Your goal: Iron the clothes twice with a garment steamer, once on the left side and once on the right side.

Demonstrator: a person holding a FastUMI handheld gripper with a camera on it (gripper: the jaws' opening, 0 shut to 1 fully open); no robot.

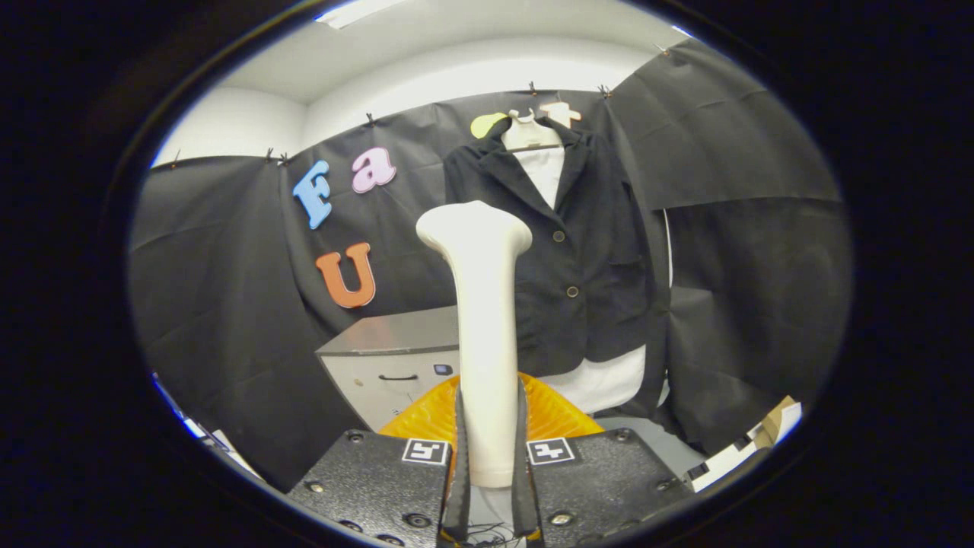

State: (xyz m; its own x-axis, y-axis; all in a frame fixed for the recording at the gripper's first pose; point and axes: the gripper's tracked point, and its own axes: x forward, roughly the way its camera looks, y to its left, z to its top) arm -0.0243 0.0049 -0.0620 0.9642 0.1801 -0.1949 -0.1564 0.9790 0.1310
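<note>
A cream-white garment steamer (485,320) stands upright between my fingers, its handle pressed on both sides and its wide head at the top. My gripper (489,449) is shut on that handle. Beyond the steamer hangs a black jacket (586,259) with two buttons, worn over a white shirt (546,167) on a white hanger (526,122) against the black cloth wall. The steamer's head is in front of the jacket's left part and I cannot tell the gap between them. The shirt's white hem (605,384) shows below the jacket.
A grey cabinet (392,358) with a drawer handle stands to the left below the jacket. An orange ribbed object (552,415) lies just behind the fingers. Cardboard and white pieces (761,441) lie low on the right.
</note>
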